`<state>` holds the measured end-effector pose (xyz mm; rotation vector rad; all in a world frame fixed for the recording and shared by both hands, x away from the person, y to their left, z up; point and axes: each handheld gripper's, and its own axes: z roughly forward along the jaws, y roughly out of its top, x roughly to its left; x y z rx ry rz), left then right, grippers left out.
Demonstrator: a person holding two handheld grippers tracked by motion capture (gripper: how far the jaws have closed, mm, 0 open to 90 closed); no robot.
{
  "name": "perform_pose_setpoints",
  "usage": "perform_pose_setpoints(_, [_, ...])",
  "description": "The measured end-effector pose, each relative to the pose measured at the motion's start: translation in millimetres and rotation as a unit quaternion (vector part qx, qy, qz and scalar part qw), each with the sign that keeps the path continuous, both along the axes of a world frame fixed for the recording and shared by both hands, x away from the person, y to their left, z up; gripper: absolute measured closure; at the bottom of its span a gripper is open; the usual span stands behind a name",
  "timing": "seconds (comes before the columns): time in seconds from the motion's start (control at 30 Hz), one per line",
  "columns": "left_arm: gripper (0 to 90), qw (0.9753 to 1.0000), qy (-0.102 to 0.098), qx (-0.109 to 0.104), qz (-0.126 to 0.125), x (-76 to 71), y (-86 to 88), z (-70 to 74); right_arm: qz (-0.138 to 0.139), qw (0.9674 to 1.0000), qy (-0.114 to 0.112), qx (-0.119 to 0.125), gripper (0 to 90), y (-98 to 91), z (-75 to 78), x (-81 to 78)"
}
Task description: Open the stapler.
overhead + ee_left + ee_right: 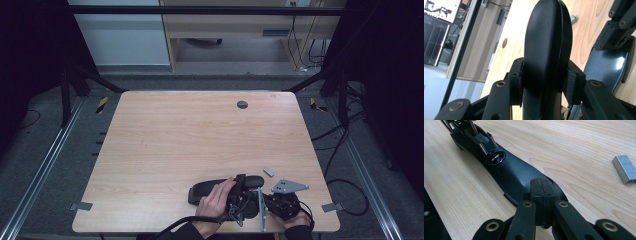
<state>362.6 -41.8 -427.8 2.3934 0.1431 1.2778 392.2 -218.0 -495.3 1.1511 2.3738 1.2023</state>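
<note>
The left gripper [544, 82] is pinching the raised black plastic top arm of a stapler [547, 42] between its pads, lifting it clear of the glossy black stapler base [514, 173]. The right gripper [541, 195], jaws pressed together, is resting its tips on the near end of that base, which is lying flat on the pale wood-grain table [200, 135]. Just right of the right gripper, a small silver strip of staples [625, 168] is lying on the tabletop. Farther off, a round grey cable grommet [242, 104] is sitting near the table's far edge, and beyond it a grey floor [225, 65] and pale wooden furniture [235, 22] are showing.
</note>
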Motion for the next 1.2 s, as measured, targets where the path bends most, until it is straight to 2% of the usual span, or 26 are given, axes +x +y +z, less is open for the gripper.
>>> perform_pose_setpoints(0.2, [57.5, 0.9997, 0.003, -0.024, 0.008, 0.0, 8.8, 10.3, -0.001, 1.0000, 0.001, 0.000, 90.0, 0.2, 0.3, -0.2])
perform_pose_setpoints(0.3, [57.6, 0.9989, 0.004, -0.046, 0.011, -0.1, 13.3, 13.7, -0.002, 1.0000, -0.001, -0.003, 90.0, 0.6, 0.2, -0.2])
perform_pose_setpoints(0.33, [57.7, 0.9989, 0.004, -0.045, 0.013, -0.1, 14.5, 15.3, -0.003, 1.0000, 0.000, -0.003, 90.0, 0.5, 0.3, -0.2])
perform_pose_setpoints(0.6, [58.1, 0.9966, 0.005, -0.080, 0.022, -0.5, 25.2, 24.2, -0.003, 1.0000, 0.000, -0.002, 90.0, 0.4, 0.1, -0.1])
perform_pose_setpoints(0.63, [58.1, 0.9968, 0.005, -0.077, 0.023, -0.5, 26.3, 25.8, -0.003, 1.0000, 0.000, -0.002, 90.0, 0.4, 0.1, -0.1])
perform_pose_setpoints(0.7, [58.2, 0.9957, 0.008, -0.088, 0.027, -0.3, 29.0, 27.8, -0.004, 1.0000, 0.000, -0.002, 90.0, 0.5, 0.2, -0.1])
perform_pose_setpoints(0.97, [58.2, 0.9933, 0.013, -0.109, 0.037, 0.3, 39.6, 36.5, -0.006, 1.0000, 0.000, -0.005, 90.0, 0.6, 0.5, -0.3])
perform_pose_setpoints(1.2, [58.3, 0.9900, 0.017, -0.131, 0.048, 0.4, 47.8, 42.2, -0.006, 1.0000, 0.000, -0.004, 90.0, 0.5, 0.4, -0.4])
